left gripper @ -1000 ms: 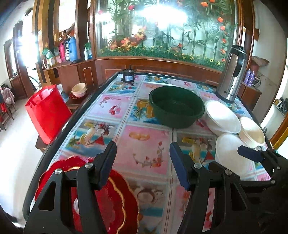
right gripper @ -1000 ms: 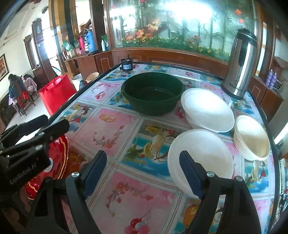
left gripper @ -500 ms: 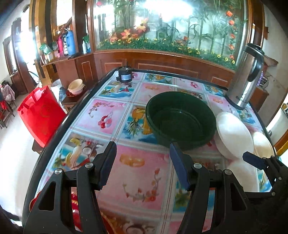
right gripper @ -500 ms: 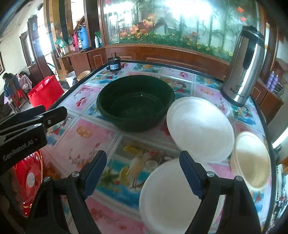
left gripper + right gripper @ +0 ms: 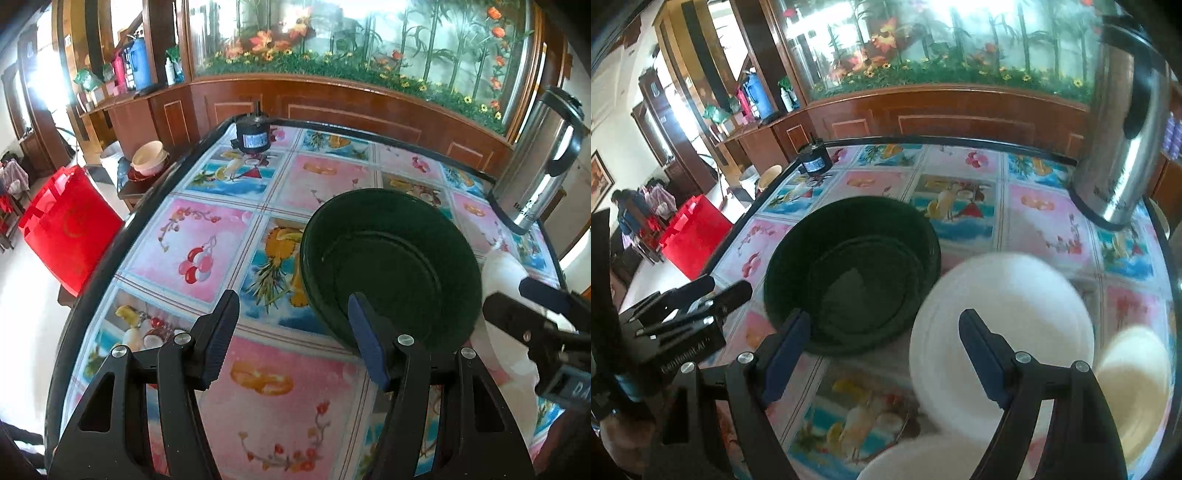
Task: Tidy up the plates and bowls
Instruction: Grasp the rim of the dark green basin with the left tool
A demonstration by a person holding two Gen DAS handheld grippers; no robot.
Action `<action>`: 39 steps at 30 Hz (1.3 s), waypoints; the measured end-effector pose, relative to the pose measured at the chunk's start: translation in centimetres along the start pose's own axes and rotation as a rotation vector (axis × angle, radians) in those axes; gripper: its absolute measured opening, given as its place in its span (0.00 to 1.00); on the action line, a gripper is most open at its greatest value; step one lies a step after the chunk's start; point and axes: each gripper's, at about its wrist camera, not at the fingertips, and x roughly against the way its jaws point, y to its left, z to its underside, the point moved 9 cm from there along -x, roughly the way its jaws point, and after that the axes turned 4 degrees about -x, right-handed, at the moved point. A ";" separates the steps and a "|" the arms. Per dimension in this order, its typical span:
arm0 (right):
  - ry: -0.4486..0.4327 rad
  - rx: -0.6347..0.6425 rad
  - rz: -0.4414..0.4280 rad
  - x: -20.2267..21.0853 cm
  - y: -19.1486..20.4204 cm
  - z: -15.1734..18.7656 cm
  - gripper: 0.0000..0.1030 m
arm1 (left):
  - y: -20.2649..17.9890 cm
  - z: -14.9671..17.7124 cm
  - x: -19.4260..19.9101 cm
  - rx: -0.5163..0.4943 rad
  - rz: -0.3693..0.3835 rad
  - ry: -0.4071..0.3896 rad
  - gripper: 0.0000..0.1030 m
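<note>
Surface: fruit-print table (image 5: 207,236) before a wooden planter wall.
Left gripper (image 5: 291,332): spread wide, holding nothing, level over the near edge, its right finger overlapping the basin's rim.
Right gripper (image 5: 882,347): released, empty, straddling basin and plate.
Green basin (image 5: 849,266): one, mid-table.
White plates: two, one (image 5: 1008,314) touching the basin, one (image 5: 923,461) at the near edge.
Cream bowl (image 5: 1137,384): one, right edge.
Steel flask (image 5: 1123,122): one, far right corner.

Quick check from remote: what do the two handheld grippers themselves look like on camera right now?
Both the left gripper and the right gripper are matte black frames with triangular cut-outs and silver screw heads. Their fingers carry dark blue ribbed pads. White lettering on the left gripper's body in the right wrist view looks like GenRobot.AI. No cables or sleeves show.
</note>
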 end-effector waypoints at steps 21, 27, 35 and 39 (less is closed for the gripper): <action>0.114 0.080 0.060 -6.5 -1.3 -3.0 0.81 | -1.1 -1.2 -4.4 -0.023 0.004 0.066 0.60; 0.121 0.098 0.048 -7.2 -0.8 -3.0 0.81 | -1.1 -1.1 -4.9 -0.028 -0.001 0.073 0.60; 0.134 0.096 0.035 -7.7 -0.5 -2.9 0.79 | -1.2 -1.0 -5.4 -0.031 -0.003 0.083 0.60; 0.137 0.100 0.043 -7.8 -0.6 -2.9 0.73 | -1.2 -1.0 -5.6 -0.033 -0.004 0.086 0.60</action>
